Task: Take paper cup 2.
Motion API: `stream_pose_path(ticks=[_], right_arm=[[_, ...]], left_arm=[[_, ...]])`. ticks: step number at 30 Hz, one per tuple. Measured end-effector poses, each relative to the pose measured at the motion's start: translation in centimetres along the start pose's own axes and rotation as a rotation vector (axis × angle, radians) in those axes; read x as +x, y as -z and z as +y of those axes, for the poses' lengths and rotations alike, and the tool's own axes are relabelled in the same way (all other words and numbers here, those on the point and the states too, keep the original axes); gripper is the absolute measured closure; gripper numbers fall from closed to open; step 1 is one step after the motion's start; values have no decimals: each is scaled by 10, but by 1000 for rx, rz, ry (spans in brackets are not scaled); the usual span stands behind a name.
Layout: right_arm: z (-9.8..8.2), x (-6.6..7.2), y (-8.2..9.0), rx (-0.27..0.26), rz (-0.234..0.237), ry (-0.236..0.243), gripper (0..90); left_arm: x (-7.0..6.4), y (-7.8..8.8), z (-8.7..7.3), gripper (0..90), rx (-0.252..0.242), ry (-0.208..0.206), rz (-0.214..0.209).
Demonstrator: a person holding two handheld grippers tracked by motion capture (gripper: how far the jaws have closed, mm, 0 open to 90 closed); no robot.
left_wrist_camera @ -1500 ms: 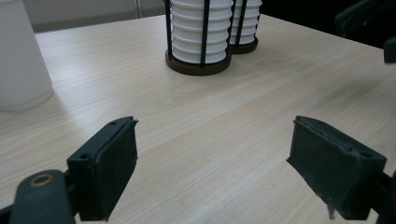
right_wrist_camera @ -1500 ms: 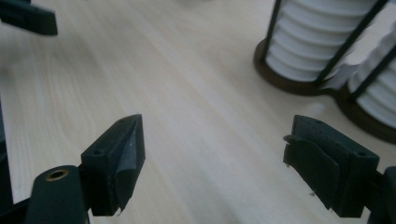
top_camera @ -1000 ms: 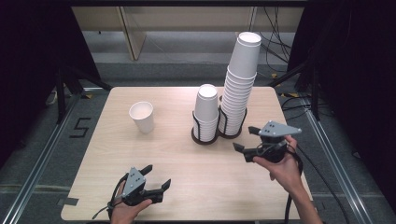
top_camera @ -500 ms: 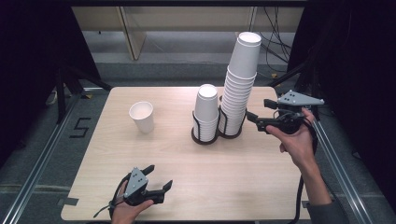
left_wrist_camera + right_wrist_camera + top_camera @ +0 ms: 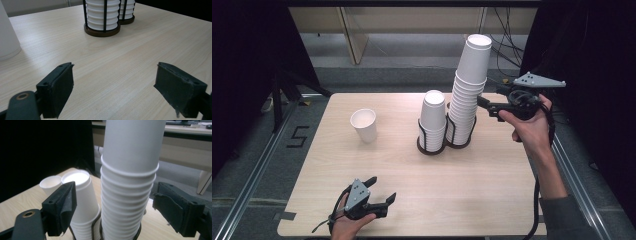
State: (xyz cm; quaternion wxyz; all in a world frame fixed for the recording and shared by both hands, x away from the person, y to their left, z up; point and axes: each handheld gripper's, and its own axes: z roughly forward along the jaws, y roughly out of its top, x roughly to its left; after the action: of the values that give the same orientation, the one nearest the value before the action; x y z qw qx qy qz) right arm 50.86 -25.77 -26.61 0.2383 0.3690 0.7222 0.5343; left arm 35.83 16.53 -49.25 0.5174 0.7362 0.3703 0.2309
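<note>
Your wooden table [image 5: 492, 180] carries everything here. The tall stack of white cups [image 5: 468, 95] stands in its black wire holder near the far edge, right of the middle, and leans slightly. Touching its left side is the shorter stack [image 5: 433, 120] in a matching holder, and a single paper cup [image 5: 364, 125] stands upright well apart toward the far left corner. Your right gripper [image 5: 482, 102] is raised off the table beside the tall stack, jaws spread wide with the stack between them, neither pad pressing on it. Your left gripper [image 5: 382, 192] rests low at the near edge toward the left corner, jaws spread, nothing between them
</note>
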Motion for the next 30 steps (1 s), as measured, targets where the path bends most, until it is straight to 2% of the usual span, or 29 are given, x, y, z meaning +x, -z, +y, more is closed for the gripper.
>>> stream_pose_path(ticks=[2, 6, 7, 9, 19, 21, 23, 24, 29, 30], right_arm=[[7, -1, -1, -3, -5, 17, 178], [20, -1, -2, -9, -8, 18, 177], [24, -1, -3, -15, -11, 32, 177], [30, 0, -6, -12, -24, 23, 173], [51, -6, -34, -16, -58, 41, 157], [55, -8, -41, -11, -65, 11, 157], [56, -10, -43, -16, -71, 21, 157], [59, -12, -48, -11, -77, 6, 156], [62, -15, -57, -27, -67, 4, 156], [62, -15, -59, -19, -63, -11, 155]], left_arm=[[0, 0, 0, 147, 0, 1, 0], [-1, 0, 0, 147, 5, 0, -3], [-1, 0, 0, 147, 8, -4, -3], [-1, 0, 0, 147, 7, -5, -5], [-3, -2, 0, 147, 11, -7, -12], [-3, -2, 0, 147, 11, -8, -13], [-3, -3, 0, 147, -3, -4, -18], [-3, -2, 0, 147, 0, -4, -16], [-4, -2, 0, 147, 3, -1, -16], [-4, -3, 0, 147, 2, 0, -16]])
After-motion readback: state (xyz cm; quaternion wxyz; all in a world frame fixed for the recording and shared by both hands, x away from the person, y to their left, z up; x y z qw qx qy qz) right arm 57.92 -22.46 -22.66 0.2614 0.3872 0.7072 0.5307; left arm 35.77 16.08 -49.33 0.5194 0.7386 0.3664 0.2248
